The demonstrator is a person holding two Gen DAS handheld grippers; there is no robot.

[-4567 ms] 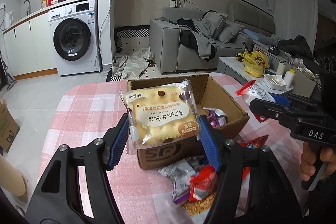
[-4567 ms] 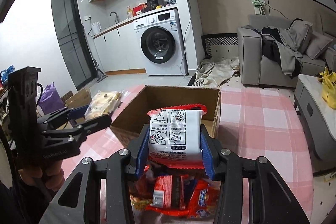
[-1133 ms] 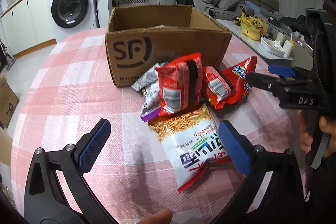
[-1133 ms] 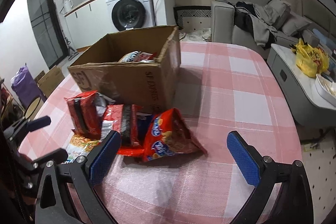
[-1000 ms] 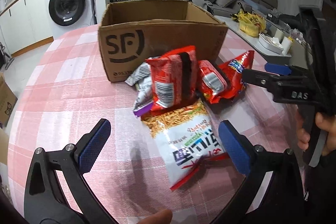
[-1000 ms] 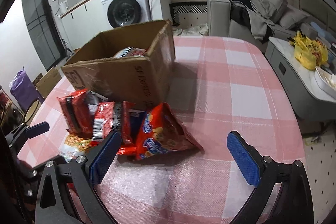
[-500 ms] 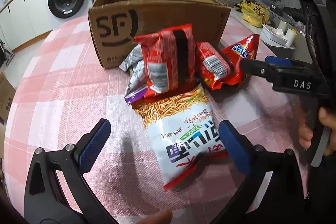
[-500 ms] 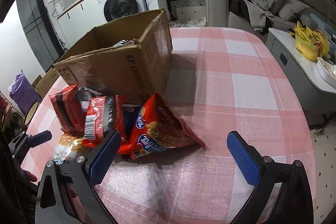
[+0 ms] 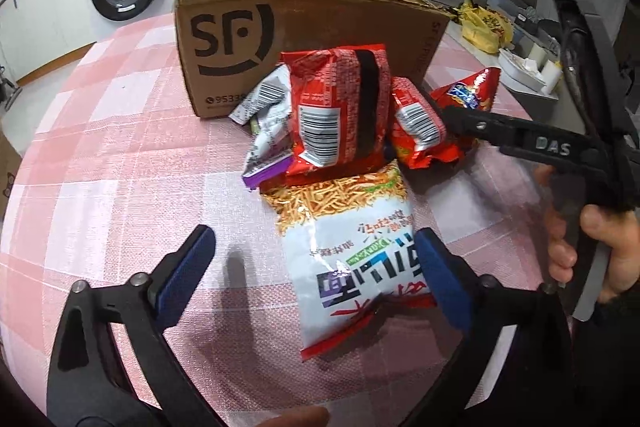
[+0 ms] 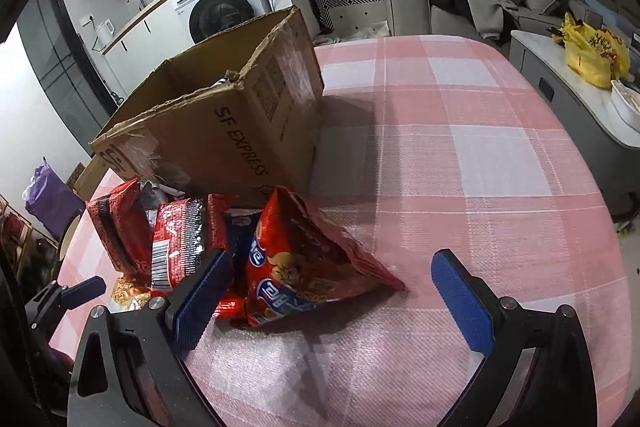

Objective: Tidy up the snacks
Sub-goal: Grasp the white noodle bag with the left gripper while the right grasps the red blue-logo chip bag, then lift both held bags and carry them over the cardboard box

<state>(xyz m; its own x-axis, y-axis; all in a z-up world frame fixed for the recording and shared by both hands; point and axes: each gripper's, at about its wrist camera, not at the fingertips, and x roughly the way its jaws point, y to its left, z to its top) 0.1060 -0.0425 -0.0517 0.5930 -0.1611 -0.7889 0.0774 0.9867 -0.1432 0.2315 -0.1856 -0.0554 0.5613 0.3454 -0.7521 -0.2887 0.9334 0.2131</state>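
Both grippers, emptied into cardboard box (image 9: 304, 39), have dropped to the pile: left gripper (image 9: 316, 277) narrowing around noodle-snack bag (image 9: 352, 251), right gripper (image 10: 332, 293) narrowing around red chip bag (image 10: 304, 263), neither gripped.

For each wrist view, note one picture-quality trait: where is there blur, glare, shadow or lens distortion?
Left wrist view: fisheye bends the cardboard box edges, the person's hand at the right is smeared by blur, and a finger shadow falls on the tablecloth. Right wrist view: dark corners, glare on the red chip bag, and the box casts a shadow to its right.
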